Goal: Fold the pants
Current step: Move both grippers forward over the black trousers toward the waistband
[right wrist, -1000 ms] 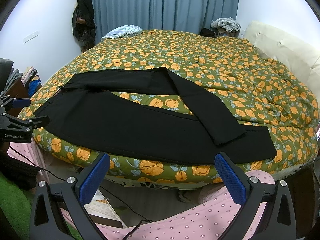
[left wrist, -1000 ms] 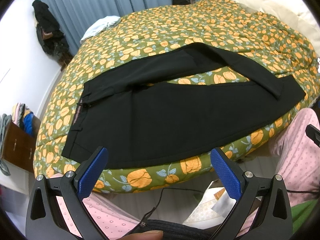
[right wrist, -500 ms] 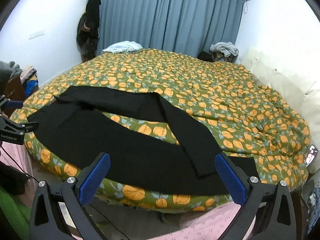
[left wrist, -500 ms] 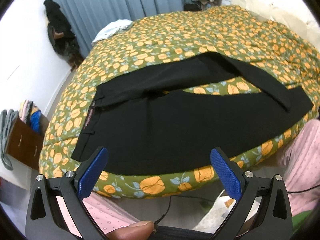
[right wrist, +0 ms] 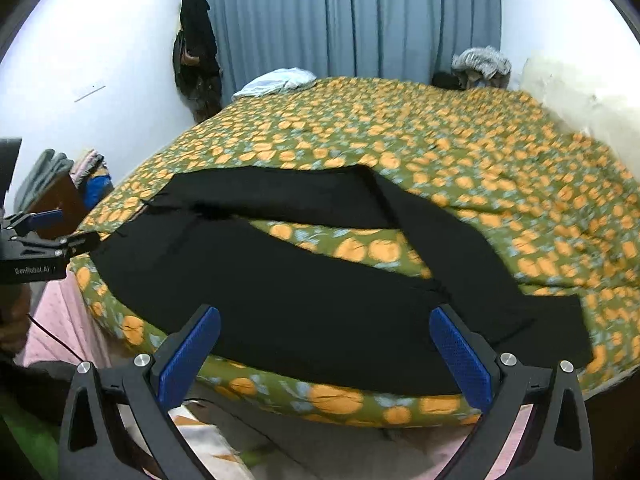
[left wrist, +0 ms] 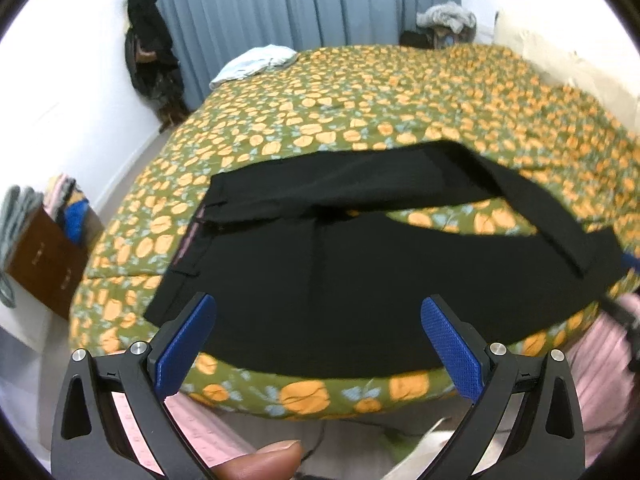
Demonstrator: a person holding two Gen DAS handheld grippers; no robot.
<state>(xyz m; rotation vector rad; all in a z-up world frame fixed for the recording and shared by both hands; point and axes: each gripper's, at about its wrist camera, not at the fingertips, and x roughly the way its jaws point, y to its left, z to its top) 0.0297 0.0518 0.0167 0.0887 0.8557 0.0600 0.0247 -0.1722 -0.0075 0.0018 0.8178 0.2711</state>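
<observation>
Left wrist: left claw wide open, seemingly above pants

Black pants lie flat along the near edge of the bed, waistband to the left, legs running right. The near leg lies straight along the edge. The far leg runs right, then bends back diagonally, its end overlapping the near leg. Bedcover shows in the gap between the legs.
</observation>
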